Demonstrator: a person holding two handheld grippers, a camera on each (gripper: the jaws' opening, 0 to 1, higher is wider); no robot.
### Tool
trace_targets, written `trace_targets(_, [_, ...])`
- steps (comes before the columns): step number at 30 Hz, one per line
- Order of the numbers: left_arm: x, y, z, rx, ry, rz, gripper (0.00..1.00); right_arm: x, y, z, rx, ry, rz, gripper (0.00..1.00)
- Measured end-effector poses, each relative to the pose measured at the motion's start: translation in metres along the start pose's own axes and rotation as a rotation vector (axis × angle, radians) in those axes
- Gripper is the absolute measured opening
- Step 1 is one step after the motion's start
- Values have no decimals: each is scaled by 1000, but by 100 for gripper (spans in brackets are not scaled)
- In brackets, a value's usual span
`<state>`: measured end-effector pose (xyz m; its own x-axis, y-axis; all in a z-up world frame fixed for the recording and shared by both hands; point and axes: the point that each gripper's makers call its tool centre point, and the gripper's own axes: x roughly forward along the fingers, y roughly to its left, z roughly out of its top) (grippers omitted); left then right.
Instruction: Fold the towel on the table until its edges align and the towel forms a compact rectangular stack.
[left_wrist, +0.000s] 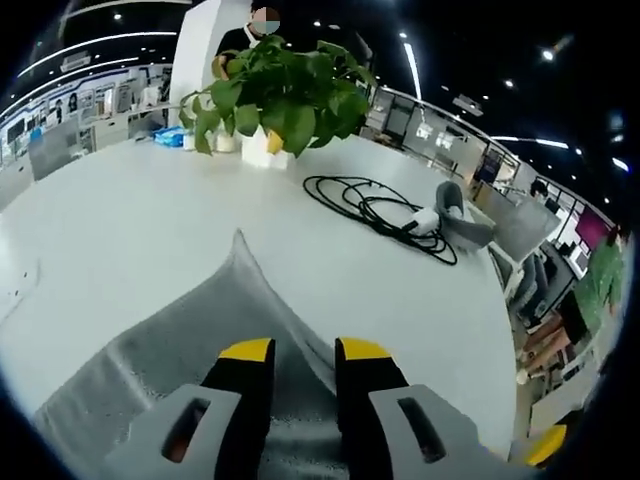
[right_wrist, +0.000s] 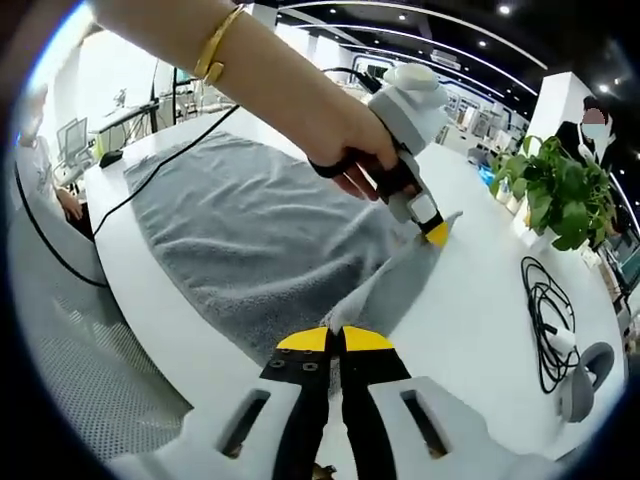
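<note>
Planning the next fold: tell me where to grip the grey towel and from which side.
Grip the grey towel along its lifted edge, at the two corners already raised off the white table. Come from the plant side, claws level with the tabletop; only that edge stands clear, the rest lies flat.

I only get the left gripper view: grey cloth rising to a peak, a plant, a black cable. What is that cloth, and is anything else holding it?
Observer: It is a grey towel, mostly spread flat on the white table. The right gripper is shut on its near edge.
Operator: And the one I am looking along?
Observer: The right gripper view shows the left gripper pinching a raised corner of the towel, held in a person's hand.
Operator: Anything on that arm?
Observer: A gold bracelet sits on the wrist.
</note>
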<state>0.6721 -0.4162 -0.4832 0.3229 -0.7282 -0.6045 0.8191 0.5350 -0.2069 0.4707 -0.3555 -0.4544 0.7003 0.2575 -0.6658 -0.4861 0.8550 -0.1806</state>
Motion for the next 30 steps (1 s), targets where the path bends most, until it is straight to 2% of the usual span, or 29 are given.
trace_targets(3, [0, 5, 0, -61, -10, 28, 17, -1, -1, 1, -2, -1, -2, 0])
trace_targets(4, [1, 5, 0, -70, -12, 26, 12, -1, -1, 1, -1, -1, -4, 0])
trace_targets(8, [1, 4, 2, -135, -15, 21, 1, -5, 0, 3, 1, -4, -6, 0])
trace_targets(9, [-1, 5, 0, -152, 5, 41, 1, -6, 0, 4, 0, -6, -6, 0])
trace_targets(10, [-3, 7, -1, -123, 18, 62, 1, -6, 1, 5, 0, -7, -6, 0])
trace_targets(11, [-1, 7, -1, -86, 19, 55, 1, -5, 1, 6, 2, -9, -5, 0])
trace_targets(20, [-10, 15, 12, -94, -19, 45, 1, -2, 12, 28, 3, -47, 16, 0])
trace_targets(22, [-18, 11, 21, -94, -51, 19, 1, -3, 15, 34, 10, -60, 26, 0])
trace_targets(25, [-33, 10, 26, -64, -55, 31, 1, -3, 19, 40, -8, -68, 35, 0])
trace_targets(27, [-34, 13, 25, -59, -54, 37, 1, -4, 22, 46, -9, -77, 41, 0])
trace_targets(30, [-49, 19, 26, -79, -62, 54, 1, -5, 26, 55, 12, -96, 55, 0])
